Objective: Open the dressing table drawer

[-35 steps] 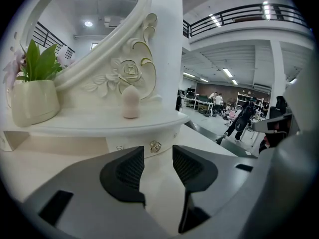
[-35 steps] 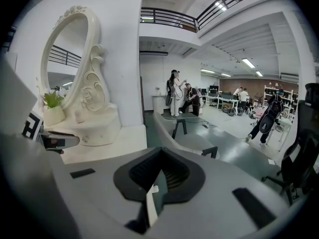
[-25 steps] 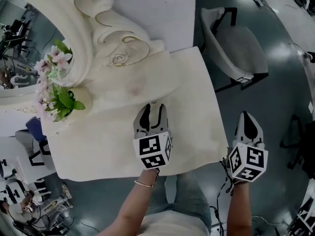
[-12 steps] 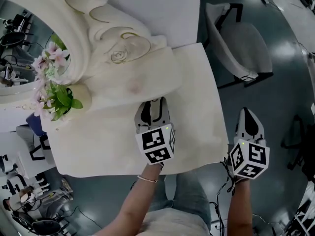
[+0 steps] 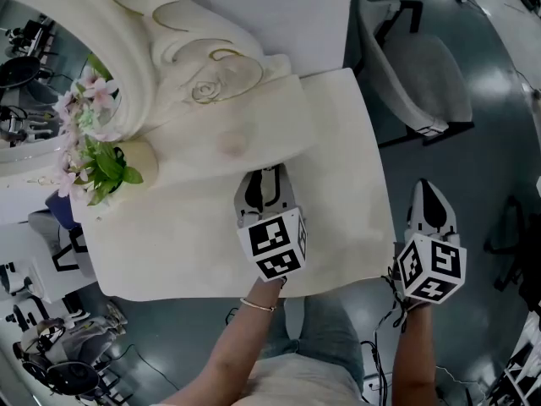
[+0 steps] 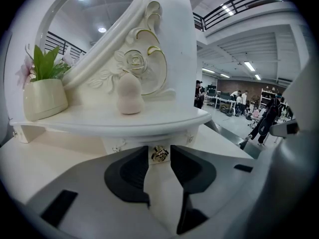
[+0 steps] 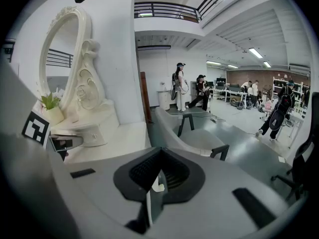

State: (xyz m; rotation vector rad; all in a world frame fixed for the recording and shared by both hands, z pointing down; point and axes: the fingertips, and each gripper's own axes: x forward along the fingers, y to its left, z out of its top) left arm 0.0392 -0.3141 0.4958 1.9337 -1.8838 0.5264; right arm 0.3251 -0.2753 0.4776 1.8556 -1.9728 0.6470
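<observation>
Left forearm [image 5: 245, 345]: reaches in over the near edge of the worktop [image 5: 169, 244]; a thin bangle [image 5: 254, 304] circles the wrist.
Right gripper [image 7: 159, 156]: held off the worktop's near right corner, over the grey floor [image 5: 473, 159]; fingers drawn together with nothing between them.
Left gripper [image 5: 265, 180]: over the worktop, right of its middle, pointing at the back edge and angled downward.
Left fingers [image 6: 127, 171]: set apart and just been closing; the knob stands between the tips, close on both sides, with no firm pinch visible.
Knob [image 6: 159, 154]: small, gold, flower-shaped; centred on the drawer front.
Drawer [image 6: 137, 143]: a shallow cream front beneath the raised shelf, along the worktop's back edge; it sits in line with the base around it.
Raised shelf [image 6: 164, 119]: curved front lip, overhanging the drawer.
Puff [image 6: 130, 93]: pale pink, egg-shaped, upright on the shelf above the drawer.
Vase [image 6: 45, 98]: cream, at the shelf's left end, holding green leaves and pink blossoms.
Mirror [image 6: 84, 24]: oval, tilted, in a carved cream frame with a rose and gold-edged scrolls.
Chair [image 5: 414, 74]: pale seat on dark legs, on the floor beyond the worktop's right edge.
Hall: several people [image 7: 179, 86] stand far off under ceiling lights.
</observation>
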